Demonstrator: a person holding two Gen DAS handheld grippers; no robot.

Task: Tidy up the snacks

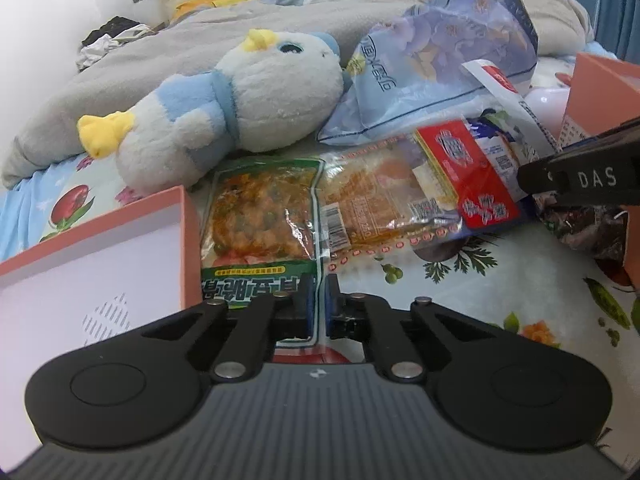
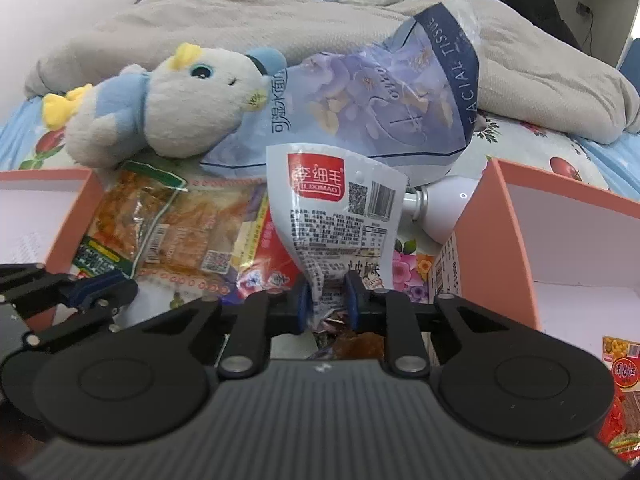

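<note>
Gripping the near edge of a green-bordered snack packet (image 1: 262, 216), left gripper (image 1: 319, 306) with blue pads nearly together, the packet's clear lower seam pinched between them. Lying flat on the fruit-print bedsheet (image 1: 520, 280), that packet, just beside the wall of a pink box (image 1: 188, 240) open on its left. Touching its right side, a clear orange-tinted packet (image 1: 372, 204), and overlapping that one, a red and white packet (image 1: 468, 168).

Clamped on a white pouch with a red label (image 2: 336, 216), right gripper (image 2: 328, 304), pads pressed into the crumpled lower part, the pouch standing upright above the sheet. Below the pads, a glimpse of brownish wrapped contents. Seen also in the left view, the same pouch (image 1: 504, 92) tilted at the right, with the black right gripper body (image 1: 580, 178) beneath it.

To the right of the pouch, a second pink box (image 2: 480, 216) with white inside, and a red snack pack (image 2: 624, 384) at the view's right edge. Between pouch and box, a white rounded object (image 2: 444, 208).

Farther back, a blue and white plush bird (image 2: 168, 108) lying on its side against a facial tissue pack (image 2: 384, 96), and behind both a grey blanket (image 2: 240, 20).
</note>
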